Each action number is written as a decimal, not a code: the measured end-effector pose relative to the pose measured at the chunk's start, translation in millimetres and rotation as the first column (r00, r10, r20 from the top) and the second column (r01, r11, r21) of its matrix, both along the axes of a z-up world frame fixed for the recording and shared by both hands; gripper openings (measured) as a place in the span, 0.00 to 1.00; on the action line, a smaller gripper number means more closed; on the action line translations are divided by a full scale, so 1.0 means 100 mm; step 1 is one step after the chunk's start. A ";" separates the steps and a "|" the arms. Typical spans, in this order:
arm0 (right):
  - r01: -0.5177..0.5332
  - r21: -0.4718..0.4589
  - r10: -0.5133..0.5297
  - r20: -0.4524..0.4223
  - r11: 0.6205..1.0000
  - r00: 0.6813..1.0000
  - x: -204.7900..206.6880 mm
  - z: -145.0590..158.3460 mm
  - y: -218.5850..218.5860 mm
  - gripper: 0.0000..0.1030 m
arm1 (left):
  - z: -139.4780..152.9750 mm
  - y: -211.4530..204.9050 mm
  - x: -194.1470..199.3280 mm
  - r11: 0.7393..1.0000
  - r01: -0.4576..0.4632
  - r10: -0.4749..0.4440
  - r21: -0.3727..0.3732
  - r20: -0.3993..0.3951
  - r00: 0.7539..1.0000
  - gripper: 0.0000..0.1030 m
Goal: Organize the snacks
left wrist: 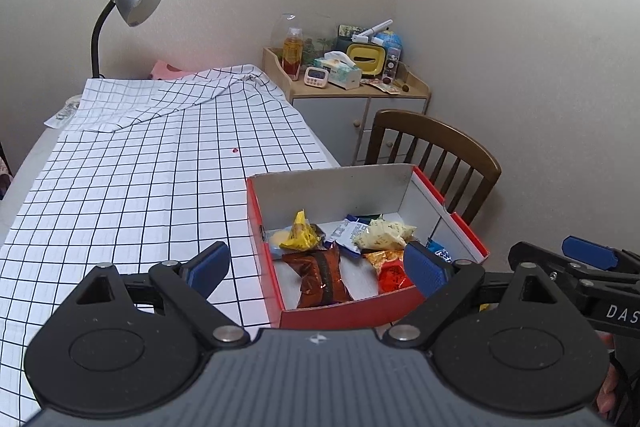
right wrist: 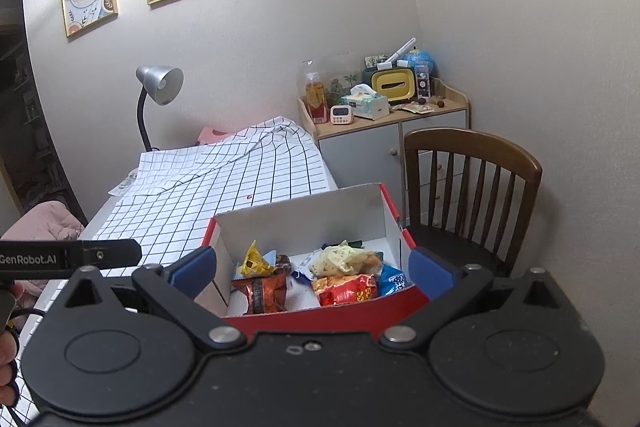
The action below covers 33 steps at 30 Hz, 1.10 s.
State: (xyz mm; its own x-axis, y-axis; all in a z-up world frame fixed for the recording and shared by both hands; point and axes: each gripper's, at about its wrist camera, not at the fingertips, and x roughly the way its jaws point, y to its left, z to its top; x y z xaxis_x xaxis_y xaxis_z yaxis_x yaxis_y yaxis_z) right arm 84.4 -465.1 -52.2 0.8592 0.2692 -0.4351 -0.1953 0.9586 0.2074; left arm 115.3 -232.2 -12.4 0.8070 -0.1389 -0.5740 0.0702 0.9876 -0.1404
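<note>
Left hand-held gripper (left wrist: 316,267): jaws stood wide apart and empty, poised just short of the red box, its right pad overlapping the box's near right corner in the left wrist view; probably kept spread to be ready for a packet.
Right hand-held gripper (right wrist: 312,271): jaws likewise apart, nothing between them, hovering over the near wall of the box and framing the snacks.
Red box (left wrist: 264,259): sat on the counter's near right edge beside the chair, open-topped, white inside; it served as the collecting place for the snacks.
Brown packet (left wrist: 320,277): lay flat at the box's near left, its print too blurred to read.
Yellow packet (left wrist: 300,235): rested behind the brown one, towards the box's left wall.
Red-orange packet (right wrist: 346,289): lay at the box's near right, large yellow characters visible but not legible.
Pale packet (right wrist: 340,259): sat piled on top behind the red-orange one.
Blue packet (right wrist: 394,281): was tucked against the box's right wall.
Counter (left wrist: 140,179): wore a black-grid white cloth, left of the box.
Chair (right wrist: 472,183): stood behind the box's right side.
Writing: "GenRobot.AI" on the other gripper's body in the right wrist view; "DAS" partly cut off in the left wrist view.
Progress: judging by this, all snacks seen were already in the box.
</note>
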 end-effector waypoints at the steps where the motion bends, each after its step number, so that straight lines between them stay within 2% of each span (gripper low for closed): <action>1: -0.002 -0.001 0.002 0.002 1.000 1.000 0.00 0.00 0.00 1.00 | 0.00 0.00 0.00 1.000 -0.002 0.002 -0.002 -0.001 1.000 0.92; 12: -0.013 -0.046 0.014 0.023 0.999 1.000 -0.04 0.01 0.06 1.00 | -0.01 -0.03 -0.01 1.000 -0.005 0.005 0.019 -0.001 1.000 0.92; 33: -0.006 -0.049 0.004 -0.044 0.999 0.999 0.03 -0.05 0.10 1.00 | -0.08 -0.06 0.04 1.000 0.017 -0.016 0.018 -0.038 0.999 0.92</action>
State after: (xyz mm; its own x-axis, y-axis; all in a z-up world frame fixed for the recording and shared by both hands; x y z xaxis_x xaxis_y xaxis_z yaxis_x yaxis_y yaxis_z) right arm 87.9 -455.3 -57.6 0.8377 0.2506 -0.4852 -0.1915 0.9669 0.1686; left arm 119.4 -238.0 -20.8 0.7825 -0.1408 -0.6065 0.0812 0.9889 -0.1248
